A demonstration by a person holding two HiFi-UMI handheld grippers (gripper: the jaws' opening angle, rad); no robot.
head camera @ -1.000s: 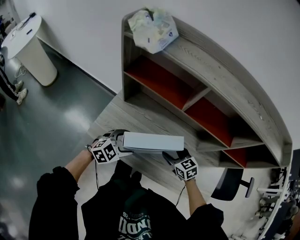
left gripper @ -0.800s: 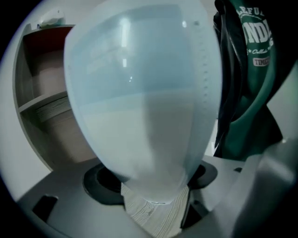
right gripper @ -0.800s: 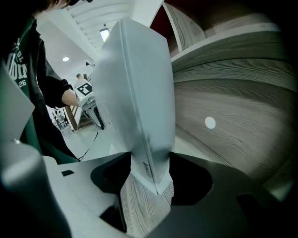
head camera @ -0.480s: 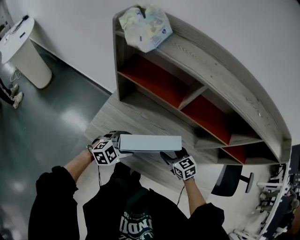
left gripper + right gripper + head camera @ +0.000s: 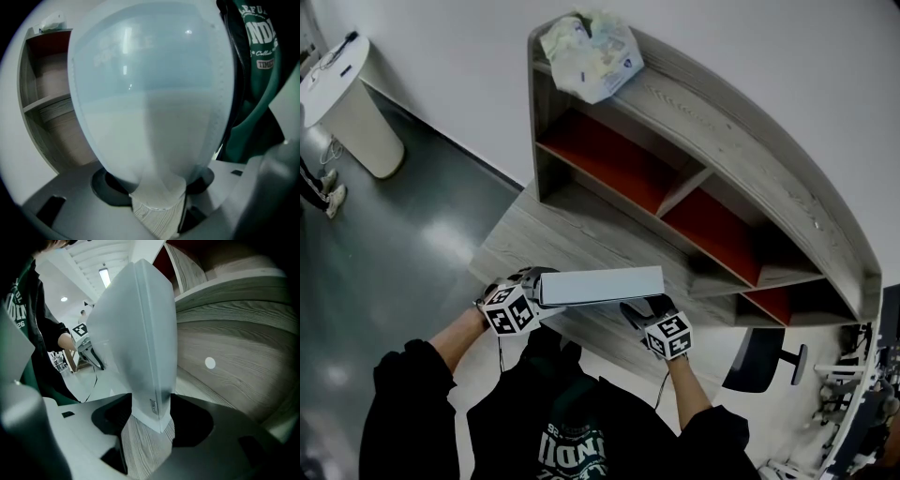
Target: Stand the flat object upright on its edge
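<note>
A flat white box (image 5: 600, 284) sits low in the head view, around 6 o'clock, over the near edge of a grey wood-grain desk (image 5: 553, 234). It is turned up on its long edge, with its broad faces close to vertical. Whether its lower edge rests on the desk or hangs just above it cannot be told. The left gripper (image 5: 536, 284) takes the box's 9 o'clock end. Its jaws have just been closing, the box's end fills the gap between them, and the dark pads meet it on both sides. The right gripper (image 5: 642, 306) holds the box's 4 o'clock end, jaws closed narrowly against both broad faces near the lower corner. A shelf unit (image 5: 741, 197) with red-backed compartments stands on the desk from 12 to 3 o'clock, and a crumpled bag (image 5: 591, 52) lies on its top at 12 o'clock.
</note>
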